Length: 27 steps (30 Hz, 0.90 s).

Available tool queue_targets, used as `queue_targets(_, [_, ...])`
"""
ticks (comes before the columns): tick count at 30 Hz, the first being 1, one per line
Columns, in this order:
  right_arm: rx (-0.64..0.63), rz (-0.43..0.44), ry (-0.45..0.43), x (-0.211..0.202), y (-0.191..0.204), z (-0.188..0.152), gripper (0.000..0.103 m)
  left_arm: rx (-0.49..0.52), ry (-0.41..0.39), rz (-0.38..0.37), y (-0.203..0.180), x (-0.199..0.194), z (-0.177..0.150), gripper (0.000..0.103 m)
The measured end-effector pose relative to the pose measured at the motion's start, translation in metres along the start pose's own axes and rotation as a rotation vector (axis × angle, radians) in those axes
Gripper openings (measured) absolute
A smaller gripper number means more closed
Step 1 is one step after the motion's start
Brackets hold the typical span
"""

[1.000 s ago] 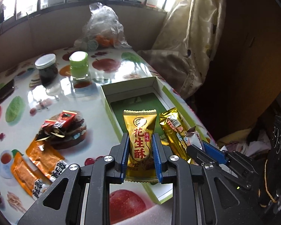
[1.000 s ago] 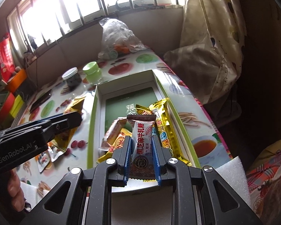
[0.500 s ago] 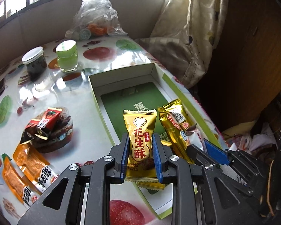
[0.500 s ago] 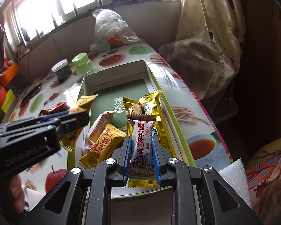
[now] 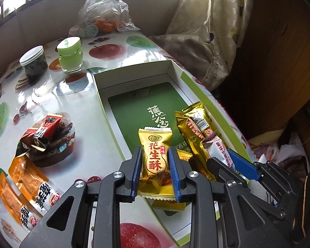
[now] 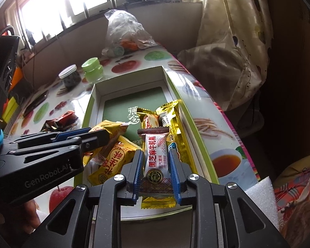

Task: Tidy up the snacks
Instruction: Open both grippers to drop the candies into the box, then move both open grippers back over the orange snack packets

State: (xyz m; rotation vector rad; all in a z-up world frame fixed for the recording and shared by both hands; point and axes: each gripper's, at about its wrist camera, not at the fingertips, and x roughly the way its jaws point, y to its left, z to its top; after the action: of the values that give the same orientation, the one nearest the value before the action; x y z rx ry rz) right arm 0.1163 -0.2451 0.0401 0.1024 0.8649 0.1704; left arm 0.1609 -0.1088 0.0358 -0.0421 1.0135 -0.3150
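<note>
Our fruit-print table (image 5: 113,66) has the box (image 5: 134,76) at 12, jars (image 5: 70,55) at 10, orange packets (image 5: 24,177) at 8.

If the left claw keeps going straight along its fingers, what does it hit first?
Probably the box's green floor. The left claw, shut on the yellow peanut candy, points into the open box over a bare stretch; the gold packets lie rightward. Depth is uncertain.

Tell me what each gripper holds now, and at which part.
Left gripper holds the yellow peanut candy packet by its lower side edges. Right gripper holds the white sesame nougat packet by its lower side edges.
</note>
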Motion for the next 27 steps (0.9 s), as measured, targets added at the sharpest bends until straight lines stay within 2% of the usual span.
queue_targets(2, [0.002, 0.003, 0.003, 0.001, 0.0, -0.001, 0.028, 0.0, -0.001, -0.007, 0.0, 0.0, 0.0, 0.033])
queue_targets(10, [-0.001, -0.007, 0.0, -0.002, 0.001, -0.001, 0.035, 0.002, -0.009, -0.011, 0.0, -0.002, -0.001, 0.036])
queue_targets(27, [-0.032, -0.048, -0.024, -0.015, 0.01, -0.007, 0.046, 0.001, -0.086, 0.001, 0.0, -0.039, -0.008, 0.037])
